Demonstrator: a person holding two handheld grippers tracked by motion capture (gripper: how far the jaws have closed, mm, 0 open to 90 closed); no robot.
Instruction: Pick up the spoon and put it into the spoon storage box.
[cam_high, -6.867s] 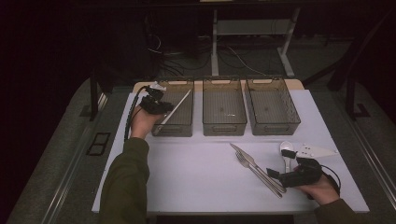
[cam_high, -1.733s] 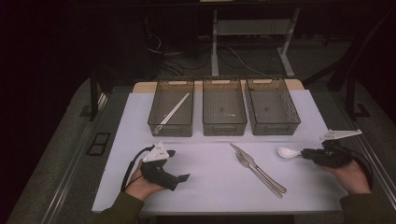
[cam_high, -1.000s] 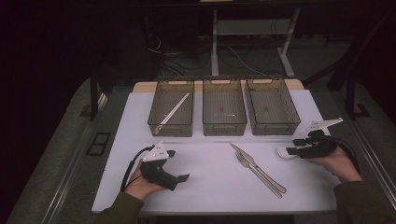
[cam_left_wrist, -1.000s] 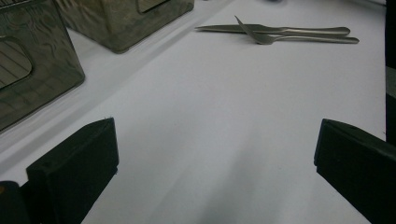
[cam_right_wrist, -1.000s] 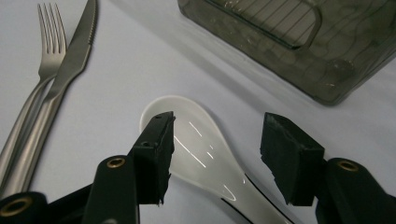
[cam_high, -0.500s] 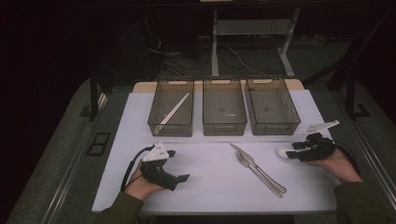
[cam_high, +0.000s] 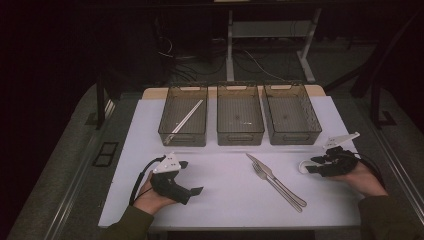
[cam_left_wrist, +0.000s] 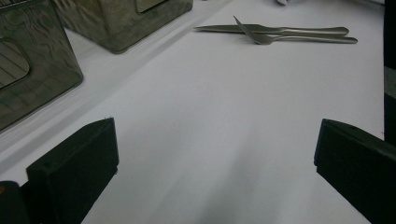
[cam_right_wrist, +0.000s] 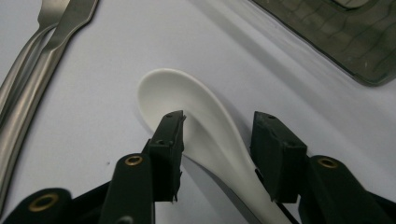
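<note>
While the right gripper (cam_right_wrist: 217, 135) straddles its handle, a white ceramic soup spoon (cam_right_wrist: 196, 112) lies flat on the white table (cam_high: 225, 190) at the right, near the rightmost smoky plastic bin (cam_high: 291, 114). Its long axis runs left to right, bowl pointing left toward the steel fork and knife (cam_high: 277, 182). The jaws have just been closing around the handle, not visibly pinching it. At the near left, the left gripper (cam_left_wrist: 210, 172) rests spread wide, holding nothing.
</note>
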